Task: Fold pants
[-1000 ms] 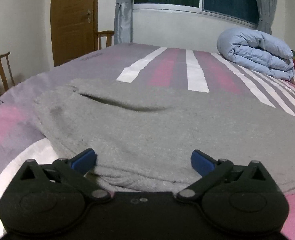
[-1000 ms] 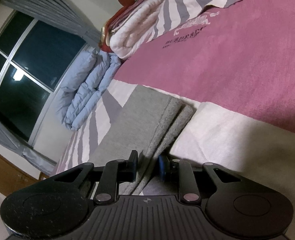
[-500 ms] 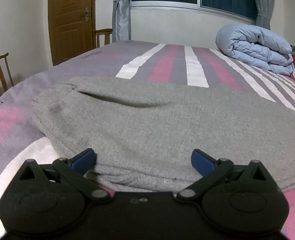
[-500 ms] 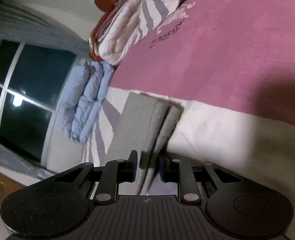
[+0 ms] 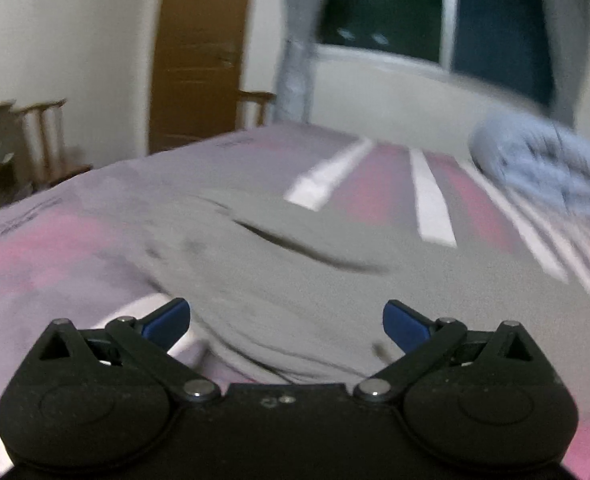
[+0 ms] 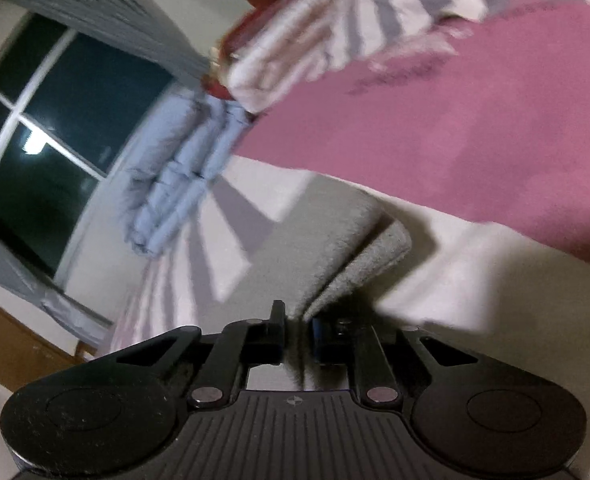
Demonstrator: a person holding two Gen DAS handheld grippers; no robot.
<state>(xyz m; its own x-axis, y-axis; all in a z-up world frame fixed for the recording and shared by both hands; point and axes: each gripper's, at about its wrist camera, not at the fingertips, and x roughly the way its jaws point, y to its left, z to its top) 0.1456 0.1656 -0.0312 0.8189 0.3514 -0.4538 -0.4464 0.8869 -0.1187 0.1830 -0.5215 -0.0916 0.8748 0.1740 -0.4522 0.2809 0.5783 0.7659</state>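
The left gripper (image 5: 286, 322) gapes wide over the grey pants (image 5: 295, 280) at frame bottom — the right gripper (image 6: 297, 330) pinches their folded edge.

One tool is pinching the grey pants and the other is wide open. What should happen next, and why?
Probably close the open left tool on the soft grey knit pants lying between its blue pads. The right tool already grips its end, so both ends could then lift together.

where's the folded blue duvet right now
In the left wrist view the blue duvet sits far right on the striped bed, below the window, beyond the gray pants.
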